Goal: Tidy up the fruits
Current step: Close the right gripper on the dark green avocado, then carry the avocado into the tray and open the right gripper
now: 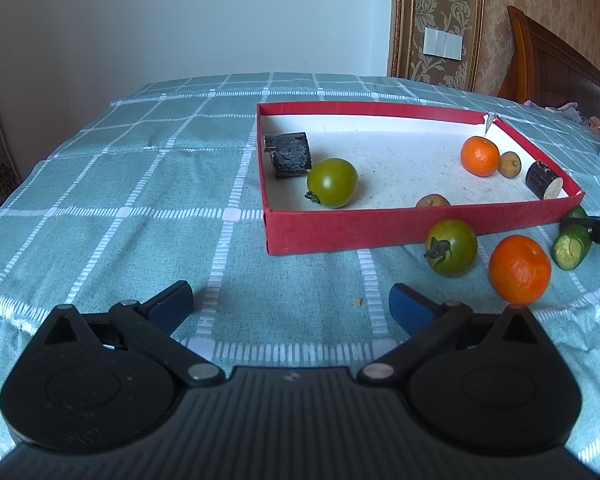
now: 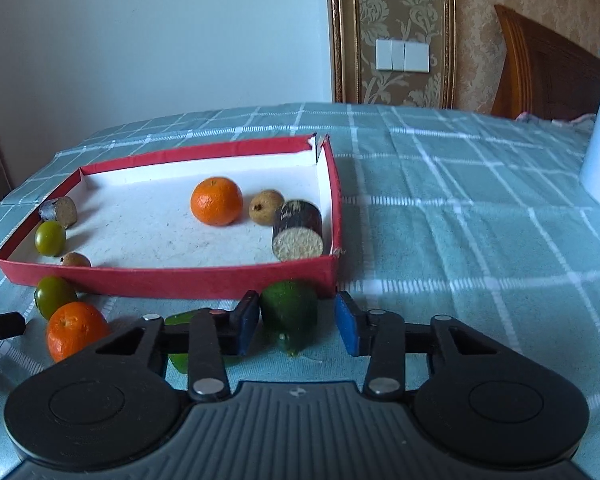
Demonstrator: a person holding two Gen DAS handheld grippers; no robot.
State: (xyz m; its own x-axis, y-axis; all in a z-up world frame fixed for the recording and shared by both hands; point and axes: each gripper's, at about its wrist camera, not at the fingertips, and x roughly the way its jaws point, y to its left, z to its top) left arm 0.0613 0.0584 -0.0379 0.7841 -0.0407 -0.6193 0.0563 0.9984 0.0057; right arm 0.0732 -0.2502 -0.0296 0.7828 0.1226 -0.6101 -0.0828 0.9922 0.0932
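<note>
Two fruits, a tomato point(image 1: 452, 246) and an orange point(image 1: 520, 270), lay on the cloth point(image 1: 140, 200) just before the red box point(image 1: 340, 232). The left gripper point(image 1: 292, 304) gaped wide, empty. The right gripper point(image 2: 296, 322) straddled a cucumber piece point(image 2: 288, 312), jaws apart, right pad clear of it.

Teal checked bedcover point(image 1: 120, 184) — red tray point(image 1: 340, 232), green tomato point(image 1: 452, 246), orange point(image 1: 520, 270), probably cucumber pieces point(image 1: 572, 246) on it

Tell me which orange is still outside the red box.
The orange on the cloth beside the green tomato; the other orange sits inside the red box.
</note>
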